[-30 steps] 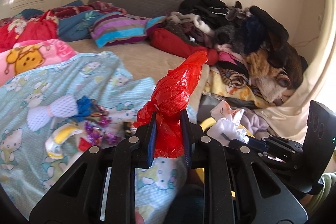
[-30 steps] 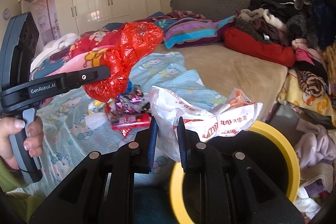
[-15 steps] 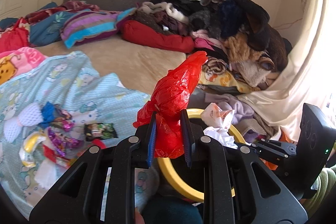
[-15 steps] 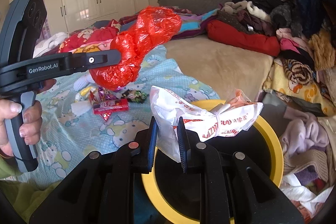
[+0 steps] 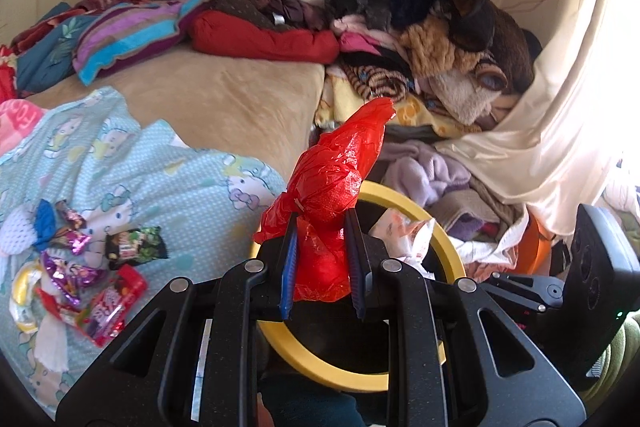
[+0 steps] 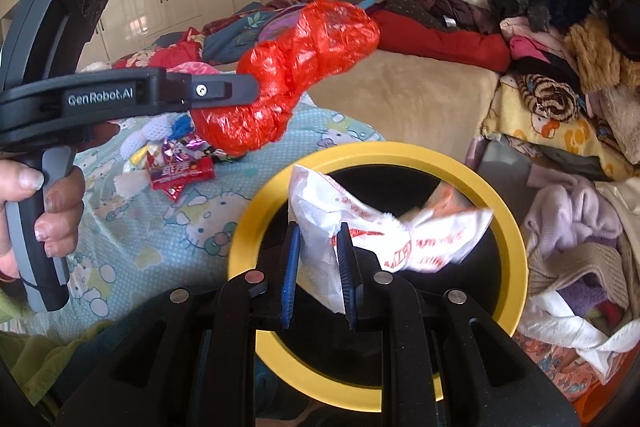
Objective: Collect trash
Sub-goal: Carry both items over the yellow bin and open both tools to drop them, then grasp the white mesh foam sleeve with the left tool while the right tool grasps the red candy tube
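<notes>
Meanwhile, both bags, the red bag [image 5: 328, 195] pinched in the left gripper [image 5: 322, 267] and the white bag [image 6: 384, 227] pinched in the right gripper [image 6: 318, 267], had been carried from over the bed to above the yellow-rimmed bin [image 6: 516, 239], ready for dropping.

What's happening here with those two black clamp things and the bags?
A person is tidying rubbish off a bed. The left tool grips a red plastic bag; the right tool grips a white printed bag above a yellow-rimmed bin. Candy wrappers lie on the blue blanket.
</notes>
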A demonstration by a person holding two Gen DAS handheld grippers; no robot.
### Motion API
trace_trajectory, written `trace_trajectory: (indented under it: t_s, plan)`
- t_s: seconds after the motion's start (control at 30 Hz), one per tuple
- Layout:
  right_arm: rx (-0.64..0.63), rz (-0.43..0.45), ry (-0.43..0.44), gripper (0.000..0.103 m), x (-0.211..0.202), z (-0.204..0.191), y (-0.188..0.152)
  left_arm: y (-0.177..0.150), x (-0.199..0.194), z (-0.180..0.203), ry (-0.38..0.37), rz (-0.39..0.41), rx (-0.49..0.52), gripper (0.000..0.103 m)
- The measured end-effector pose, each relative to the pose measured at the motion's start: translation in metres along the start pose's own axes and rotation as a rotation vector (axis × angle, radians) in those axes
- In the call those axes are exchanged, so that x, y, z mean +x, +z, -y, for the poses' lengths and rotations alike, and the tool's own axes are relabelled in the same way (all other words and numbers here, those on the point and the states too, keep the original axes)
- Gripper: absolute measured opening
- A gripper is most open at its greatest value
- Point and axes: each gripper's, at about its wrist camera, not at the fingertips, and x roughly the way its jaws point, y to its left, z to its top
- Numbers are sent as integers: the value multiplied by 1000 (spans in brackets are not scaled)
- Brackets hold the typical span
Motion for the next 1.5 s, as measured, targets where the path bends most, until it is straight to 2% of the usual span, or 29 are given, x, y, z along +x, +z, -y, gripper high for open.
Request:
trace_trajectory:
  t_s: [0.27,0.33,0.43,0.47,0.5,0.6,0.7,1.0,1.2,1.5]
  plan:
    - [48,-22,-21,20,4,14,-6,-3,27,11,-6,-61,30,16]
    - [66,-34,-32,23,5,19,-8,-3,31,11,-5,-64,30,20]
    - [94,-32,-45,34,4,25,-8,-4,33,9,-8,-62,16,47]
    - [98,-28,-50,42,3,26,-8,-4,32,8,-10,-57,9,63]
    - [103,-22,-55,46,2,27,-8,-5,30,6,-15,-50,-3,71]
    - [122,-3,-58,51,-1,29,-6,-6,23,1,-5,-25,-28,82]
    - [129,10,-58,55,-3,26,-2,-8,13,-6,8,-3,-54,88]
    - [107,47,-26,64,-8,-8,16,-8,-26,-28,83,99,-76,91]
    - [80,52,-7,67,2,-38,32,-10,-51,-53,146,163,-112,91]
    - [4,39,47,69,29,-93,51,-19,-78,-102,230,204,-184,91]
